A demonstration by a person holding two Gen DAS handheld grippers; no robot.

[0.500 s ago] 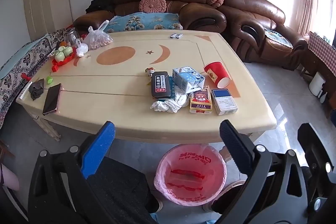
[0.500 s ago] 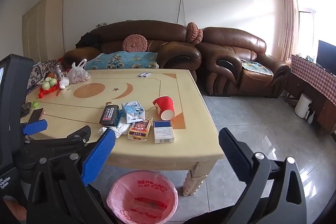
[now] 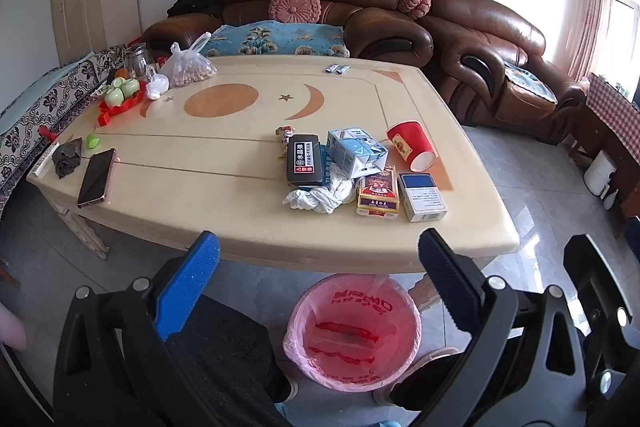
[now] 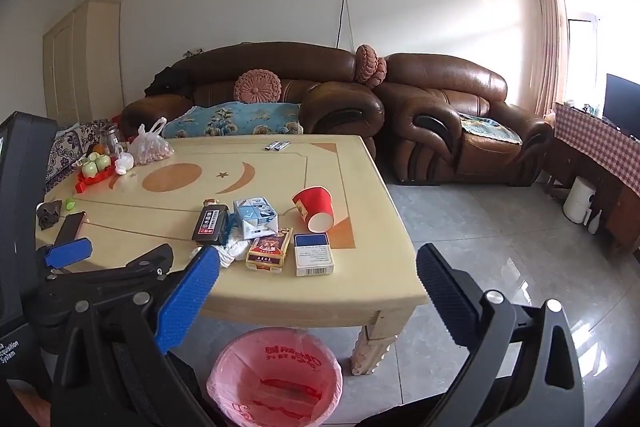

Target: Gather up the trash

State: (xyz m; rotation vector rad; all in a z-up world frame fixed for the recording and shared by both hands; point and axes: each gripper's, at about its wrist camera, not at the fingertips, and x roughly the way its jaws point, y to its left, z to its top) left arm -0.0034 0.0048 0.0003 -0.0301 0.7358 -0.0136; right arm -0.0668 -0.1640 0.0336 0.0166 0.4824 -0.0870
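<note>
A cluster of trash lies near the front edge of the cream table (image 3: pixel 168 187): a tipped red paper cup (image 3: pixel 410 145), a blue-white carton (image 3: pixel 356 151), a black box (image 3: pixel 305 159), a crumpled white tissue (image 3: pixel 320 197), a red-gold cigarette pack (image 3: pixel 378 191) and a blue-white pack (image 3: pixel 422 197). A bin lined with a pink bag (image 3: pixel 352 331) stands on the floor under the table's front edge. My left gripper (image 3: pixel 318 259) is open and empty, above the bin and short of the table. My right gripper (image 4: pixel 318 269) is open and empty, over the table's front right corner. The cup (image 4: pixel 314 209) and bin (image 4: pixel 274 377) also show in the right wrist view.
A phone (image 3: pixel 97 177), a dark cloth (image 3: pixel 67 157), a red tray with green cups (image 3: pixel 120 97) and a plastic bag (image 3: pixel 188 67) lie on the table's left side. Brown leather sofas (image 3: pixel 480 39) stand behind. A checkered-cloth cabinet (image 4: pixel 600 143) is at the right.
Both grippers have shifted slightly; the table and bin sit a little differently in view. Nothing was picked up or moved.
</note>
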